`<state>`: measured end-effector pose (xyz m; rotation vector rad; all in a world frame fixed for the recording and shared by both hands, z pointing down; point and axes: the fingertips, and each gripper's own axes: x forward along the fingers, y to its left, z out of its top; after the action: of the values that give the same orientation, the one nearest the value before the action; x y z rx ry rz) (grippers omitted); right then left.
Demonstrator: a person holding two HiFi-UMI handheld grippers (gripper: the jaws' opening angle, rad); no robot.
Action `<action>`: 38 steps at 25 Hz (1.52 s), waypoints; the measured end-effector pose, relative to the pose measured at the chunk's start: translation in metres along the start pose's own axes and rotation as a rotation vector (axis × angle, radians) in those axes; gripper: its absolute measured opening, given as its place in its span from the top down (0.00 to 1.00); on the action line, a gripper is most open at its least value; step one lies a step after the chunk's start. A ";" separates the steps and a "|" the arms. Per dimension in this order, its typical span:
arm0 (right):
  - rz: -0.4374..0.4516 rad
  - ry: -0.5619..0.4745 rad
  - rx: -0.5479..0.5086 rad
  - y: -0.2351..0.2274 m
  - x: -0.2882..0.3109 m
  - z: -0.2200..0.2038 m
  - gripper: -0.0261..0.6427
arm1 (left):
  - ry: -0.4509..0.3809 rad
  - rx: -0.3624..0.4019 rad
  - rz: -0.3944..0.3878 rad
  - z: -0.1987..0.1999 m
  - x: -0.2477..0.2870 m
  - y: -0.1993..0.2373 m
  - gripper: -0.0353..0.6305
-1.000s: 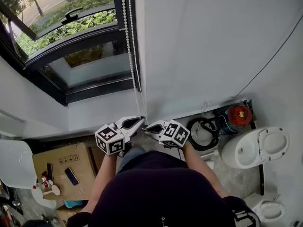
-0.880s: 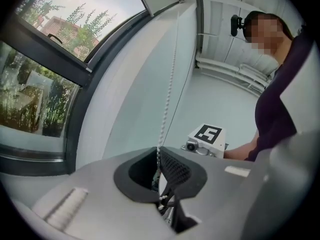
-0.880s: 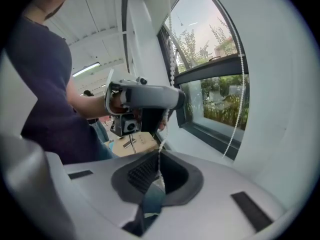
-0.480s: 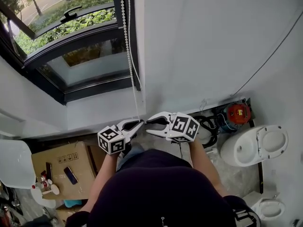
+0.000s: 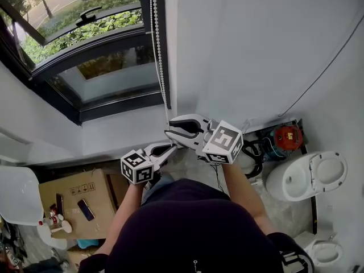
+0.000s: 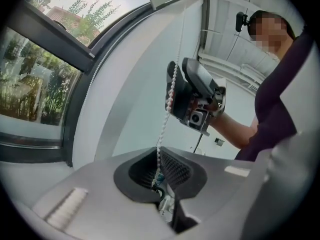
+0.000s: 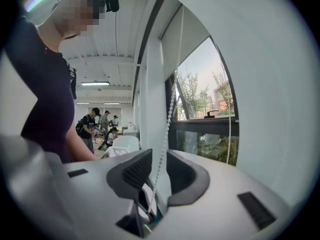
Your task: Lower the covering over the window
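Observation:
A white bead chain (image 5: 157, 50) hangs down the wall beside the dark-framed window (image 5: 91, 67). My left gripper (image 5: 166, 149) is shut on the chain's lower part; in the left gripper view the beads (image 6: 165, 119) rise from between its closed jaws (image 6: 159, 168). My right gripper (image 5: 172, 131) sits just above it, open, with the chain (image 7: 167, 129) running freely between its spread pads (image 7: 136, 170), apart from both. A pale blind (image 7: 192, 31) covers the window's upper part in the right gripper view.
Below me stand a cardboard box (image 5: 74, 198) with small items on it, a white chair (image 5: 20, 195), a toilet (image 5: 307, 178), a red device (image 5: 286, 136) and a coiled black cable (image 5: 253, 152). People (image 7: 95, 124) stand far back in the room.
The right gripper has let go of the chain, opened, and risen from beside the left gripper to above it. The left gripper stayed shut on the chain and sank slightly.

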<state>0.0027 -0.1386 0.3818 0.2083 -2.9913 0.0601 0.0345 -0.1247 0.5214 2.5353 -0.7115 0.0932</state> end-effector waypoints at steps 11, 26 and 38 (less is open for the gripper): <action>0.030 -0.106 0.122 0.005 -0.001 0.016 0.94 | -0.048 0.048 -0.043 0.000 -0.007 -0.011 0.91; -0.021 0.069 0.180 -0.011 0.006 -0.060 0.94 | 0.194 0.101 -0.031 -0.069 -0.003 -0.006 0.91; 0.016 0.146 0.228 -0.009 0.020 -0.107 0.94 | 0.182 -0.039 0.056 -0.082 -0.011 0.018 0.91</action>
<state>-0.0009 -0.1449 0.4904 0.1945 -2.8364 0.4012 0.0209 -0.0930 0.5991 2.4319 -0.7043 0.3215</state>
